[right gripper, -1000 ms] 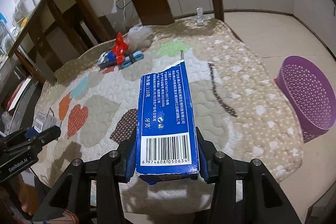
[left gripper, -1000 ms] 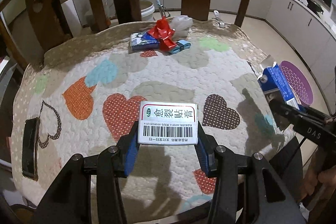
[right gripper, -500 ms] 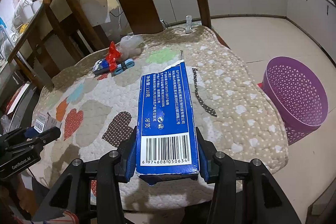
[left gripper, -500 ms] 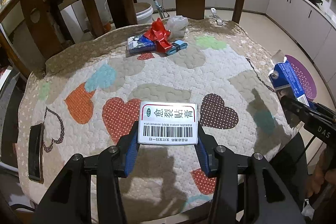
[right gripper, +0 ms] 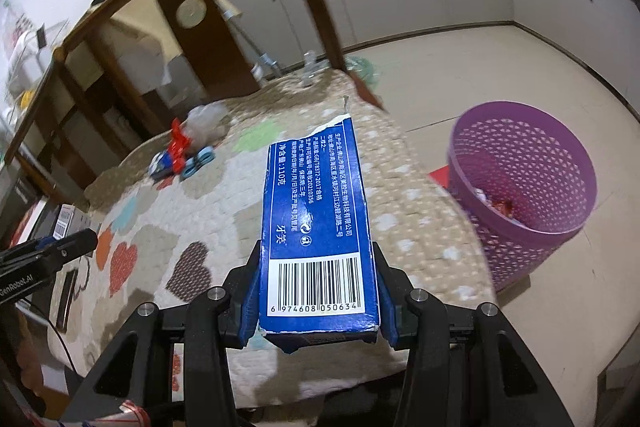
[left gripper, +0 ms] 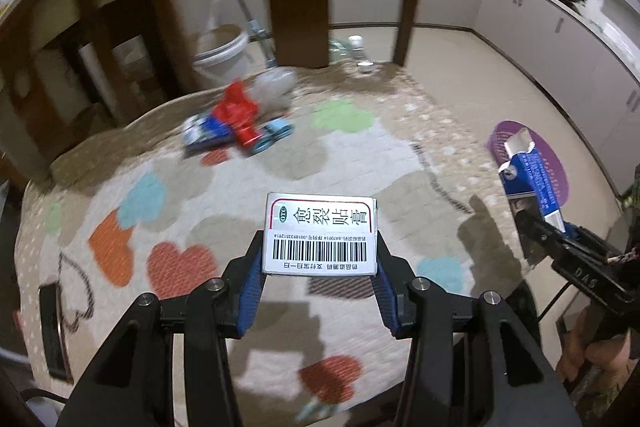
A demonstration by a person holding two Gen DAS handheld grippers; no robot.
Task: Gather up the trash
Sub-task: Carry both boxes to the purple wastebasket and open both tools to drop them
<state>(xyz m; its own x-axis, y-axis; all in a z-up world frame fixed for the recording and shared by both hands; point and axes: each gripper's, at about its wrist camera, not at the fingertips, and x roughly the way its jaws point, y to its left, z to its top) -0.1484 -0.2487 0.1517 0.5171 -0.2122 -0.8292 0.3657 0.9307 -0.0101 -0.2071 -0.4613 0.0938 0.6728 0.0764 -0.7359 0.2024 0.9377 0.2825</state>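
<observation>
While both claws are loaded, my risks:
Left claw [left gripper: 319,291]: clamped on white box [left gripper: 320,233], over surface [left gripper: 360,155].
Right claw [right gripper: 318,301]: clamped on blue carton [right gripper: 316,223]; early release misses bin [right gripper: 520,195].

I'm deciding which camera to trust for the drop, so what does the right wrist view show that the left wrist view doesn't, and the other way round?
Only the right wrist view shows the purple basket whole, with trash already at its bottom, and the blue carton's barcode. Only the left wrist view shows the white box's printed face, clamped in the left gripper; there the carton hides part of the basket. Both show the heart-patterned quilt, the leftover pile of red and blue wrappers, and the right gripper shut on the carton.
</observation>
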